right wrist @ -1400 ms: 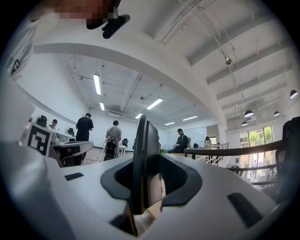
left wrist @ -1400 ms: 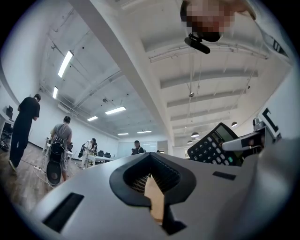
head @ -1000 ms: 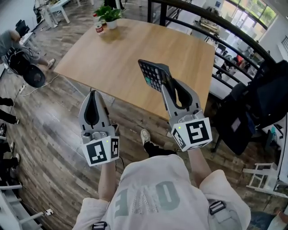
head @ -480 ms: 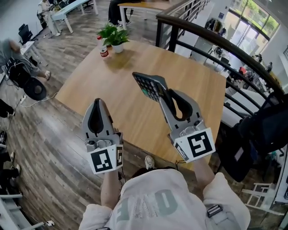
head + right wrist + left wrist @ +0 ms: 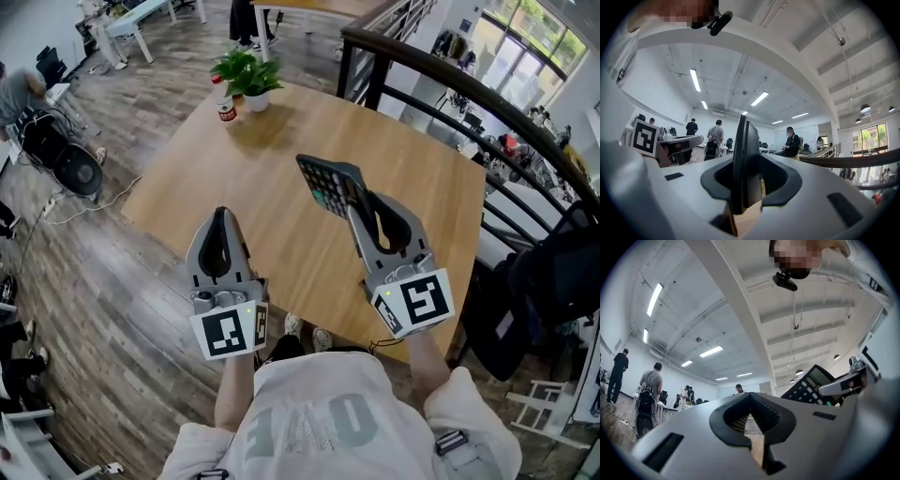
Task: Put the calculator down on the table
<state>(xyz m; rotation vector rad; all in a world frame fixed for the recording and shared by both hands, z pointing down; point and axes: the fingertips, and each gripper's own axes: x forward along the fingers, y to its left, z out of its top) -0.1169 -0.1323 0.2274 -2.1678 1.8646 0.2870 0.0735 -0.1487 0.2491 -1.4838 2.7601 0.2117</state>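
In the head view, a black calculator (image 5: 328, 184) with rows of keys is held tilted above the near part of the wooden table (image 5: 281, 141). My right gripper (image 5: 362, 201) is shut on its near end. In the right gripper view the calculator (image 5: 745, 154) shows edge-on, upright between the jaws of the right gripper (image 5: 747, 183). My left gripper (image 5: 222, 217) is shut on nothing and hangs beside it over the table's near edge. In the left gripper view the left gripper (image 5: 749, 397) has its tips together, and the calculator (image 5: 812, 386) shows to the right.
A potted plant (image 5: 251, 75) and a small red-labelled bottle (image 5: 226, 106) stand at the table's far corner. A black railing (image 5: 441, 80) runs along the table's right side. A dark chair with a bag (image 5: 553, 272) is at the right. People stand at desks far off.
Both grippers have come forward together from over the floor to above the table's near edge. The calculator stays held the same way.
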